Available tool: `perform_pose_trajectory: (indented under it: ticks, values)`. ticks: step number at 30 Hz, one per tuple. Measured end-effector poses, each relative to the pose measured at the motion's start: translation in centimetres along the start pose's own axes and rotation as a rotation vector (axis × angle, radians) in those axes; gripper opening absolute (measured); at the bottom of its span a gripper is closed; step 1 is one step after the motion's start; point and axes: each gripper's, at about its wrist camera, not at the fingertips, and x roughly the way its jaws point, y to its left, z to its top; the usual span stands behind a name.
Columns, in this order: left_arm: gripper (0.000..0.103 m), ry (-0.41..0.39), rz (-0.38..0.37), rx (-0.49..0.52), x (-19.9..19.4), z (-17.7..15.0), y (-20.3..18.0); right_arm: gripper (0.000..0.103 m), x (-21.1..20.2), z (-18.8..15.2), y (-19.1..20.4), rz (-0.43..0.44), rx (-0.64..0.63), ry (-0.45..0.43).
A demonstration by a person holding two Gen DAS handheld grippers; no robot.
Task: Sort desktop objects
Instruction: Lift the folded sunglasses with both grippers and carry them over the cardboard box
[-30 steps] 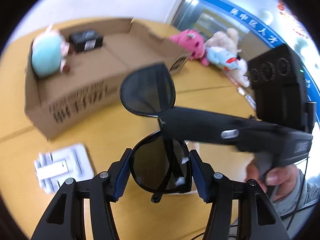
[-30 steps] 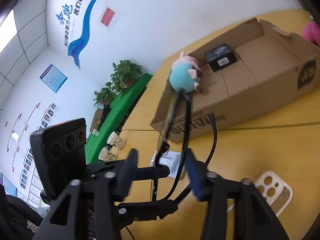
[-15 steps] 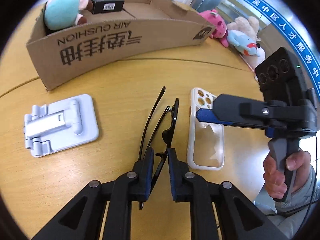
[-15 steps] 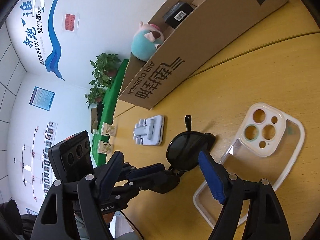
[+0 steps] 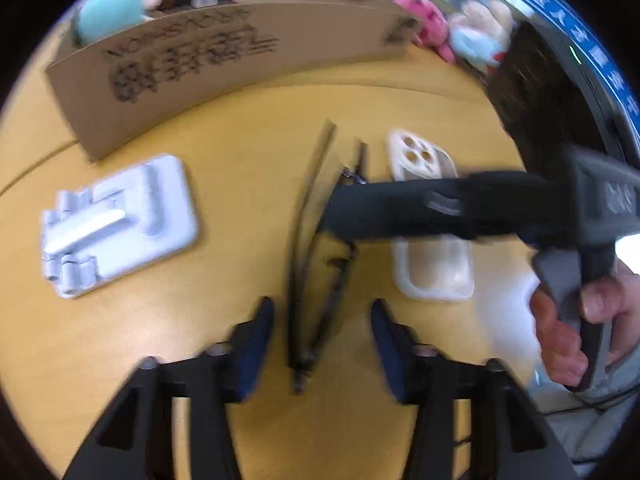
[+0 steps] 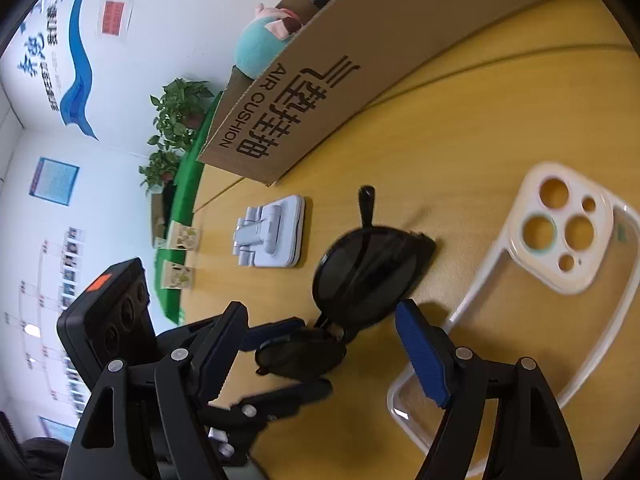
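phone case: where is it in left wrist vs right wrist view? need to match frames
Left wrist: the clear phone case lies right of centre on the table, right of the sunglasses, partly crossed by the right gripper's finger.
Right wrist: the phone case fills the right side, camera cutouts toward the top, right of the sunglasses.
Shared landmark: the white folding phone stand, in front of the cardboard box.

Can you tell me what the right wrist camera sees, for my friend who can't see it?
Folded black sunglasses lie on a yellow table between the open right tool. A clear phone case, a white stand and a cardboard box are nearby.
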Motion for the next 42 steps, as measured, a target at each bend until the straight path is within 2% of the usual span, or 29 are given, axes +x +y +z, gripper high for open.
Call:
perform_pose_trajectory:
  ticks: [2,4,6,9,15,21,23,26,30,32,37,42]
  values:
    - [0.024,-0.016,-0.002,0.005,0.2,-0.2,-0.6,0.076,0.6,0.3,0.4,-0.056,-0.009,-0.006]
    - [0.024,-0.032,0.034,0.012,0.3,-0.4,-1.1,0.074,1.4,0.6,1.5,-0.132,-0.069,-0.032]
    - [0.023,-0.055,0.063,-0.013,0.2,-0.4,-1.0,0.051,2.4,0.7,3.0,-0.279,-0.181,-0.059]
    - [0.022,-0.080,0.108,-0.026,-0.1,-0.7,-1.1,0.035,3.4,0.5,4.1,-0.394,-0.271,-0.070]
    - [0.022,-0.122,0.177,0.009,-0.6,-0.9,-2.7,0.030,2.4,0.6,3.3,-0.383,-0.258,-0.085]
    - [0.022,-0.243,0.219,0.084,-3.6,1.6,-4.5,0.029,-2.0,1.9,4.8,-0.349,-0.247,-0.215]
    - [0.022,-0.291,0.235,0.114,-4.7,3.8,-5.2,0.029,-3.5,3.1,6.1,-0.355,-0.266,-0.259]
    - [0.022,-0.350,0.232,0.129,-6.0,7.6,-5.6,0.029,-6.3,6.6,7.2,-0.364,-0.305,-0.325]
    - [0.022,-0.403,0.211,0.097,-6.4,16.4,-6.3,0.029,-9.5,12.9,8.7,-0.400,-0.378,-0.360]
    - [0.022,-0.416,0.200,0.061,-6.6,20.7,-5.4,0.029,-10.5,16.5,9.2,-0.412,-0.410,-0.362]
    - [0.022,-0.405,0.147,-0.099,-5.4,29.4,-2.0,0.029,-10.9,27.6,9.5,-0.438,-0.478,-0.296]
    - [0.022,-0.314,0.104,-0.258,-0.8,36.6,1.9,0.029,-7.3,37.2,6.8,-0.459,-0.513,-0.163]
